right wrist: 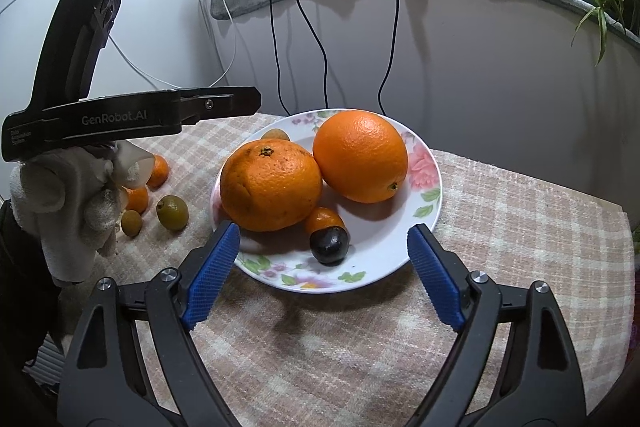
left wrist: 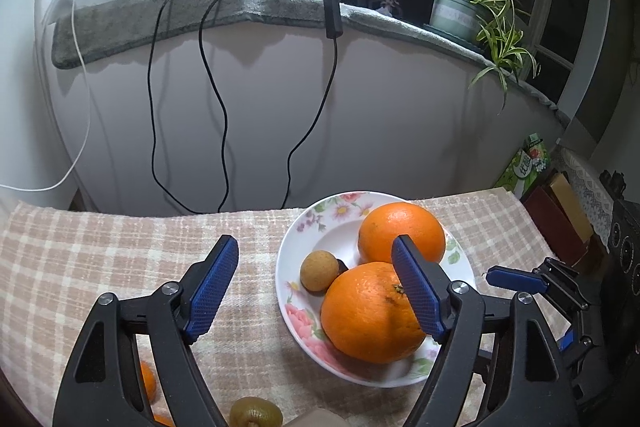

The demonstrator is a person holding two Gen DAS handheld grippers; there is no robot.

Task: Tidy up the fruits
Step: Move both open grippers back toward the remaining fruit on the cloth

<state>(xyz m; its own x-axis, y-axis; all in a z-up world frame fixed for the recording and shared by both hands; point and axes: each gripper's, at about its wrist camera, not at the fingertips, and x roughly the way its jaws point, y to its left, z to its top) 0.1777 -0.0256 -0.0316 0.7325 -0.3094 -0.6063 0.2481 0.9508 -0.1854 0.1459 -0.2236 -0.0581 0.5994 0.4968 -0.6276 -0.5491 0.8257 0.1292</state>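
A floral plate on the checked cloth holds two big oranges, a tan round fruit, a small orange and a dark fruit. My left gripper is open just left of the near orange, and its right finger crosses that orange in the picture. Nothing is pinched. My right gripper is open at the plate's near rim, its fingers either side of the dark fruit without touching it.
Beside the plate, small oranges and green fruits lie loose on the cloth under a gloved hand. Cables hang down the wall behind. Boxes stand at the table's right edge.
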